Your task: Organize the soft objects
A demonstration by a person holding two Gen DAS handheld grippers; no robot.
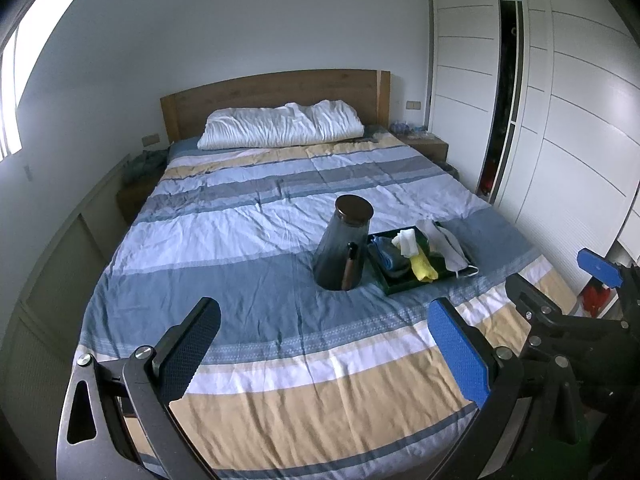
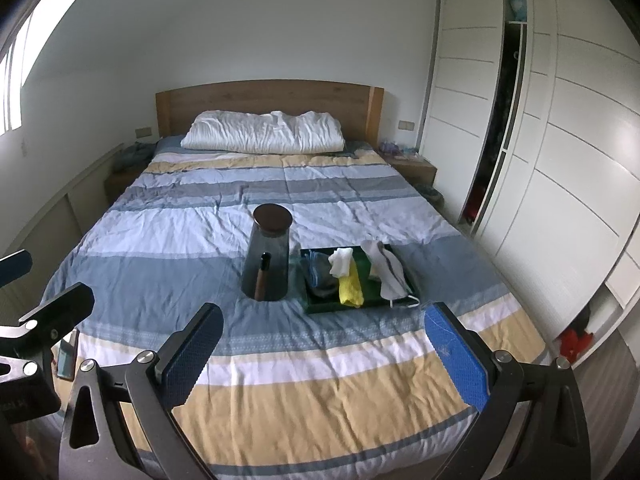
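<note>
Bed [image 1: 240,240]: striped cover in blue, white and tan, white pillow [image 1: 280,124] at the far end against a wooden headboard [image 1: 276,92]

Tray [image 2: 320,308]: dark green, flat on the cover, right of centre. Holds the soft items: blue-grey cloth [image 2: 318,274] at its left, white cloth [image 2: 342,262] and yellow cloth [image 2: 351,290] in the middle, grey-white face mask [image 2: 390,276] at its right, mask loops hanging over the near right rim

Jar [image 2: 268,256]: tall, dark, smoked glass, dark round lid, upright on the cover just left of the tray, a brown stick-like item visible through its side

Left gripper [image 1: 320,352]: held over the near end of the bed, jaws wide apart, nothing between them

Right gripper [image 2: 324,352]: beside it on the right, jaws wide apart, nothing held

Wardrobe [image 1: 560,120]: white, along the right wall, one door ajar
</note>
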